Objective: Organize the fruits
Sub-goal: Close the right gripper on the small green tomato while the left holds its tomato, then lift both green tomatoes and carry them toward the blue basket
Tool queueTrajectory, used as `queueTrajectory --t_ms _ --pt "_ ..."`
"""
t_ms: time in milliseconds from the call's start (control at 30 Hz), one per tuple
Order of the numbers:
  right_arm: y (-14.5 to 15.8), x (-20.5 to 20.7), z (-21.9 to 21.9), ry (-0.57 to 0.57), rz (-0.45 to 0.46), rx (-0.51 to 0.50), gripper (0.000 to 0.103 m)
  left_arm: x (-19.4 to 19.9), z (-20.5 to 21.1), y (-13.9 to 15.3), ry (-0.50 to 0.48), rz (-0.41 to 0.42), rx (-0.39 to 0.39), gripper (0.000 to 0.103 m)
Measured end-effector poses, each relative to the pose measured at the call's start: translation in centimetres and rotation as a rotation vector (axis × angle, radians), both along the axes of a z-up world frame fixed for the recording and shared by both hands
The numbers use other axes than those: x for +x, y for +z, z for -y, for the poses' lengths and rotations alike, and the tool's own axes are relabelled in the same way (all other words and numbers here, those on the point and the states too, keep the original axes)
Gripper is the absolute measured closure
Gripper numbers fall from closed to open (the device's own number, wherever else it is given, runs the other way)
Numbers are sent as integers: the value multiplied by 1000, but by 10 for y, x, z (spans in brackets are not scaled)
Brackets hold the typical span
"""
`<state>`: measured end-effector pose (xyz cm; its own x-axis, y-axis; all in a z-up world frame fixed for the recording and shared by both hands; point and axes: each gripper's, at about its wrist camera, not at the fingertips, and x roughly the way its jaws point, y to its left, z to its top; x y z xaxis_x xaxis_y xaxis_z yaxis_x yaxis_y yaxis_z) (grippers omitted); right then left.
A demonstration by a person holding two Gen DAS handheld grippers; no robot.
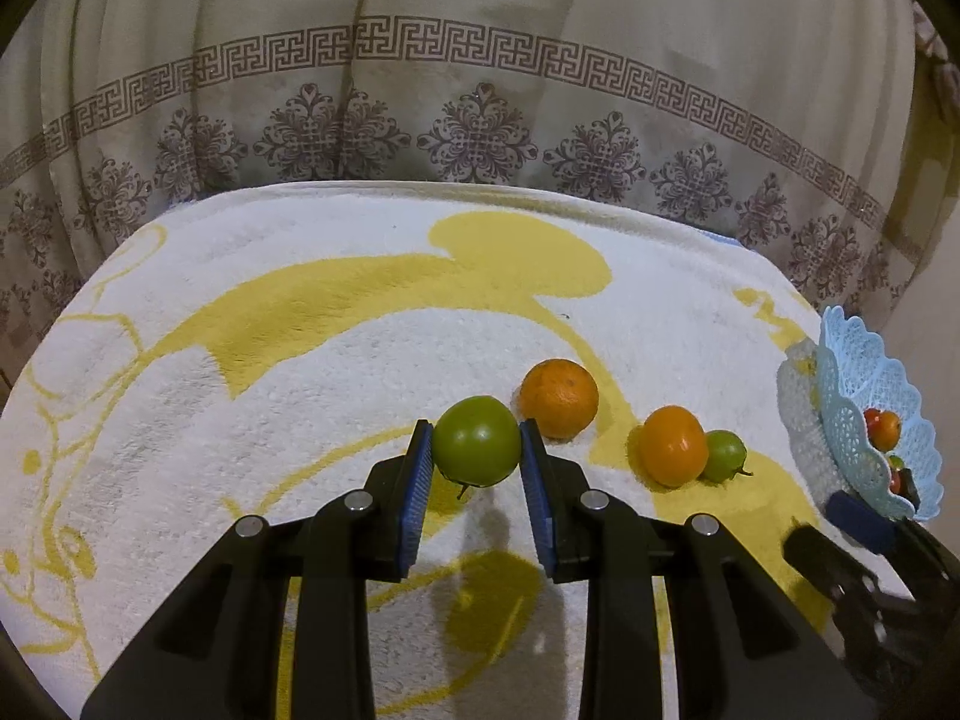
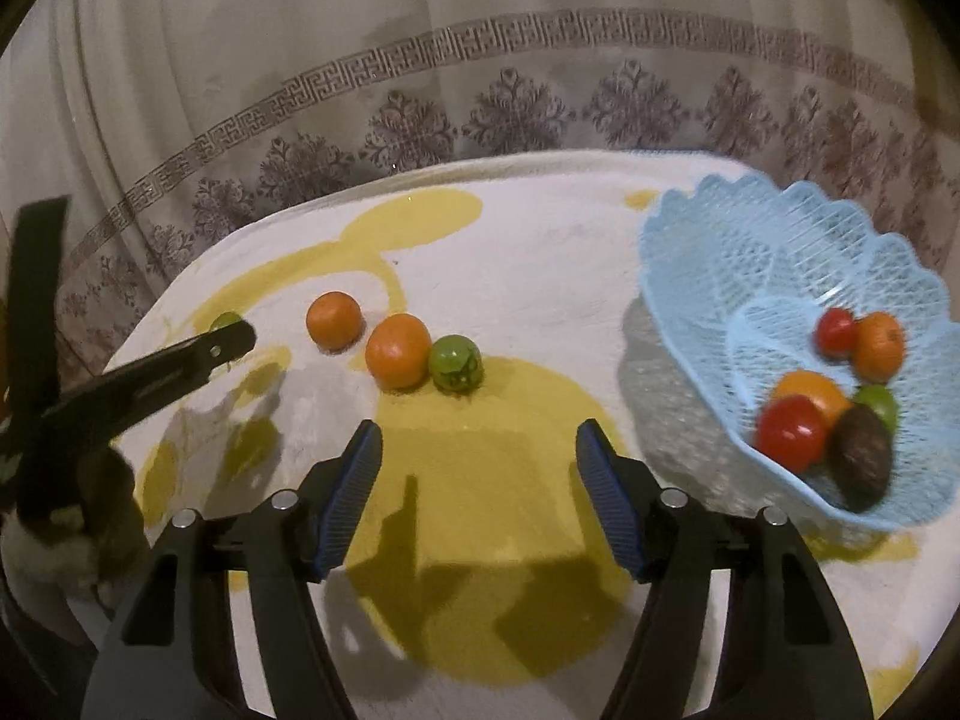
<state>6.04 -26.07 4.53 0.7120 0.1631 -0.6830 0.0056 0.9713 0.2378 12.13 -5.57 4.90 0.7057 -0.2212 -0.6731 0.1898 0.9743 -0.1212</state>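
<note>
**Green Tomato Pinched Above a Yellow-Printed Towel**

The left gripper (image 1: pixel 477 450) fills the near edge of its wrist view, its blue ribbed pads pressed against both sides of a green tomato (image 1: pixel 477 449), which is held clear of the cloth and throws a shadow beneath it. Just beyond, at one o'clock from the held fruit, sits an orange (image 1: pixel 558 398); at three o'clock a second orange (image 1: pixel 672 446) touches a small green tomato (image 1: pixel 725 456).

In the right wrist view, the right gripper (image 2: pixel 479 468) hangs over a yellow patch with its jaws spread and nothing between them. At eleven o'clock from its tips lie the same two oranges and the small green tomato; at two o'clock a pale blue lattice basket (image 2: pixel 690 252) tilts, holding red tomatoes (image 2: pixel 791 433), orange fruit, a green one and a dark brown fruit (image 2: pixel 859 461).

The surface is a white plush towel (image 1: pixel 300 420) printed with broad yellow shapes and thin yellow outlines. Behind its far edge hangs a cream curtain (image 1: pixel 480 0) in folds, banded with a brown Greek-key border above a row of floral medallions.
</note>
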Motion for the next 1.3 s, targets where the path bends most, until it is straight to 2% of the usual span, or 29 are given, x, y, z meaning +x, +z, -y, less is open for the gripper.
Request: queueTrajectory --t_ms 133,333,533,667,733,900,1067,1300 --pt "-5 20 -3 8 -31 7 47 1 2 -1 -4 -5 0 74" --pt "-13 41 -13 35 -56 -21 54 3 1 -4 -9 -12 -2 74" --pt "-20 58 -10 42 -83 0 60 5 3 -7 -16 -21 -1 74" --pt "-19 62 -7 47 -73 15 61 6 4 -9 -20 -26 1 74" --pt "-18 65 -6 49 -72 21 65 6 5 -10 -22 -28 2 74" --pt "-21 64 -5 73 -85 61 75 7 5 -11 -27 -29 0 74" --pt "-17 56 -9 63 -78 44 75 5 8 -11 -32 -25 4 74" --pt "4 32 -14 48 -14 23 75 1 7 -3 -28 -3 -8 74"
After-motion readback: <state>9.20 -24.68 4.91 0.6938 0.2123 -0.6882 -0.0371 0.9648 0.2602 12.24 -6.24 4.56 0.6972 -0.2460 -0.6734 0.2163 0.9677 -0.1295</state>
